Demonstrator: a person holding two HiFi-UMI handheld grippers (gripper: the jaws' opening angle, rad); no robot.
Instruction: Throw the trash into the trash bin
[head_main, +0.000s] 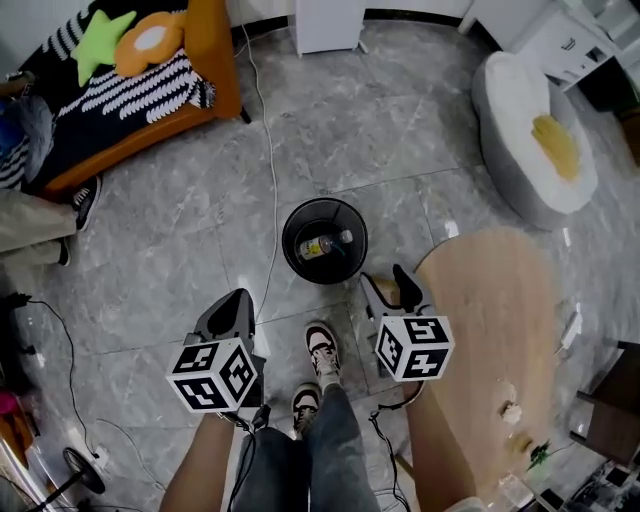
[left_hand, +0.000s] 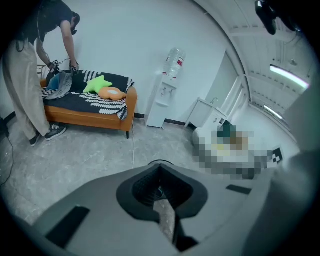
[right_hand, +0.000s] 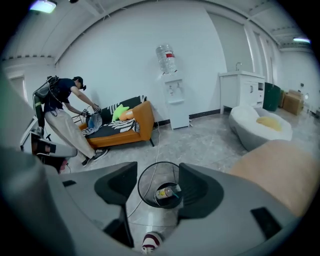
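Left gripper (left_hand: 160, 169): fingers were pressed together, nothing pinched. Right gripper (right_hand: 157, 184): fingers were spread, empty. The black mesh trash bin (right_hand: 159, 163) stood on the floor and showed in the gap between the right fingers, ahead of and below their tips. The trash, a plastic bottle (right_hand: 166, 191), lay on its side in the bin bottom, apart from both grippers. A wooden table (head_main: 490, 330) was just right of the right fingers.

The grey tiled floor (head_main: 180, 230) carries a black mesh bin (head_main: 300, 215) — a bottle (head_main: 325, 243) lies inside. A wooden table (head_main: 490, 320) stands just beside it.
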